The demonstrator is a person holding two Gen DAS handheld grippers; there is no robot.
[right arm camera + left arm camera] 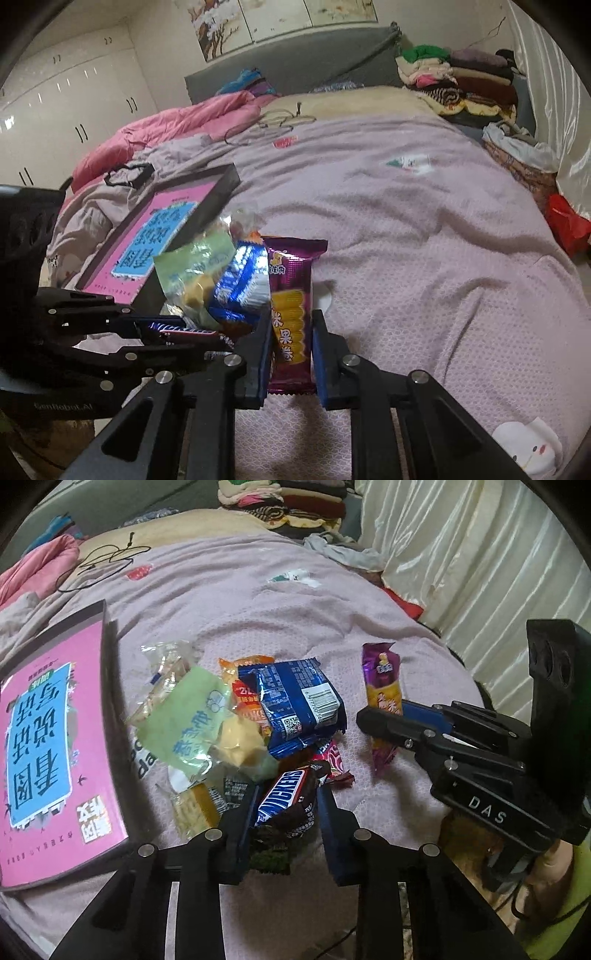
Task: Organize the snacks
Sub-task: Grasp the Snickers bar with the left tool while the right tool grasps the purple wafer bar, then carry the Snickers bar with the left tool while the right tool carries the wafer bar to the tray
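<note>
A pile of snack packets lies on the mauve bedspread [258, 602]: a blue foil packet [299, 701], a pale green packet [184, 720] and several others. My left gripper [288, 794] is shut on a Snickers bar [284, 801] at the pile's near edge; its pads press both sides of the bar. My right gripper [291, 317] is shut on a purple and yellow snack packet [291, 273] just right of the pile. In the left wrist view the right gripper [365, 716] comes in from the right across the purple packet [382, 672]. The right wrist view shows the left gripper [225, 341] holding the Snickers bar [184, 330] at lower left.
A flat pink box [48, 738] with blue lettering lies left of the pile, dark-rimmed. A pink quilt [166, 125], a black cable [103, 561] and folded clothes [461, 81] sit at the bed's far end. Cream curtains [461, 554] hang on the right. A basket [517, 158] stands by them.
</note>
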